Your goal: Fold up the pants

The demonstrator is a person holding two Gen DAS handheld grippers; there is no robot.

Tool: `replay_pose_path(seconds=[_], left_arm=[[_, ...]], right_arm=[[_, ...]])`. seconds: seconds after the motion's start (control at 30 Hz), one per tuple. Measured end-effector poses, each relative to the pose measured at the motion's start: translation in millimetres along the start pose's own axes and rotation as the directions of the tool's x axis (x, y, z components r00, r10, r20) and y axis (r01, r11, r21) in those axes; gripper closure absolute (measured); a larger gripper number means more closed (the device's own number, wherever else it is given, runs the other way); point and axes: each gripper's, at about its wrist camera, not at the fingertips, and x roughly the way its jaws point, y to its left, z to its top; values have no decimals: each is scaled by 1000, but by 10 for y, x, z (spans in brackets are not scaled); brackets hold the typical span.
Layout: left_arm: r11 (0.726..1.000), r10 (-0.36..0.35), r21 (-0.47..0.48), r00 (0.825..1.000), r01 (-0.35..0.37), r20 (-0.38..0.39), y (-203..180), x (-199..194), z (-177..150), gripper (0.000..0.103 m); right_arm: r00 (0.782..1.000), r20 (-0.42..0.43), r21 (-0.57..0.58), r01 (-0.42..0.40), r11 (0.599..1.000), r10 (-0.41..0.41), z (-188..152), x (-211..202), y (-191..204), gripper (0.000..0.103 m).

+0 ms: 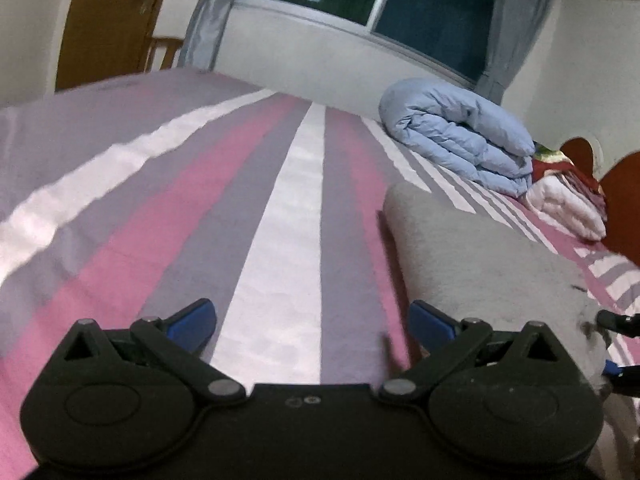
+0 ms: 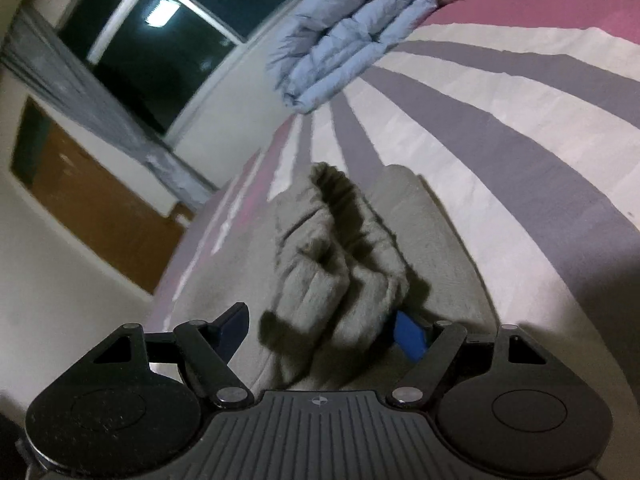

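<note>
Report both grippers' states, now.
Left gripper: open, holding nothing.
Right gripper: open, bunched grey pants between its fingers, grip unclear.

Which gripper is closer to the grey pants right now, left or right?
Right. The right gripper has a bunched part of the grey pants between its fingers. The left gripper is open over the striped bedsheet, with the pants beside it.

- Bed sheet [image 1: 168,184]: pink, grey and white stripes.
- Pants [image 2: 320,248]: plain grey.
- Folded quilt [image 1: 460,140], far right: light blue.
- Left tongs [image 1: 310,320]: black, blue fingertips [image 1: 192,318].
- Curtains [image 1: 204,20]: grey.
</note>
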Motion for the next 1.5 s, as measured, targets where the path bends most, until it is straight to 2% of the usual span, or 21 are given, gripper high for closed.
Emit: replay_pose_path(seconds=[0.07,0.1,0.13,0.17,0.33,0.4,0.47,0.53,0.67,0.77,0.83,0.87,0.9,0.93,1.07,1.2,1.23,1.27,1.3,1.37,1.5], left_arm=[[1000,10,-7,1000,-11,-9,23,29,-13,6],[1000,15,-7,1000,-15,-9,24,33,-18,6],[1000,17,-6,1000,-17,-10,24,34,-23,6],[1000,21,-4,1000,-21,-12,19,38,-29,6],[1000,30,-5,999,-30,-17,23,50,-40,6],[999,36,3,999,-36,-19,5,58,-44,6],[999,44,12,999,-44,-22,-13,65,-51,6],[999,46,20,999,-46,-22,-23,64,-59,6],[998,53,26,998,-53,-22,-34,58,-68,6],[998,58,32,998,-58,-23,-46,54,-75,6],[998,56,29,998,-56,-22,-43,47,-75,6],[998,54,26,998,-54,-21,-42,42,-79,6],[998,54,27,998,-53,-21,-45,43,-77,6],[998,54,27,998,-53,-21,-48,49,-78,6],[997,62,41,998,-61,-20,-64,54,-94,6],[997,61,44,998,-60,-20,-62,42,-110,6],[997,60,42,998,-59,-20,-61,41,-114,6],[997,60,40,998,-60,-22,-61,38,-117,6],[997,59,41,998,-58,-24,-59,38,-121,6],[997,58,44,998,-57,-27,-56,35,-126,6],[998,53,42,998,-52,-28,-52,19,-121,6]], right_arm=[[1000,-8,-34,25,999,-26,36,117,85,25],[1000,-13,-47,27,999,-28,49,146,139,31],[1000,-9,-70,20,997,-21,51,160,198,44],[1000,4,-107,25,994,-25,56,149,279,65],[991,119,-134,-40,990,56,151,-192,375,68],[992,125,-98,22,995,-9,158,-177,194,68],[991,56,-53,121,991,-118,105,-16,-66,68],[996,24,-34,87,996,-86,60,22,-199,67],[998,58,-69,32,997,-28,69,-49,-108,64],[996,9,-85,93,992,-92,77,70,-144,58],[998,-16,-67,59,996,-60,118,58,-199,53],[998,7,-71,60,996,-60,158,-33,-184,43],[996,52,-76,72,994,-68,165,-148,-177,23],[992,109,-78,76,994,-67,162,-281,-182,15],[983,181,-119,35,992,-13,105,-585,-181,14],[988,155,-175,23,984,4,21,-513,-37,14],[989,136,-192,81,978,-55,2,-421,8,14],[980,94,-228,193,954,-176,-17,-252,50,14],[960,39,-268,279,922,-279,-49,-63,65,13],[965,11,-222,259,940,-263,-74,9,-7,13],[986,84,-119,156,981,-147,-72,-248,-53,13]])
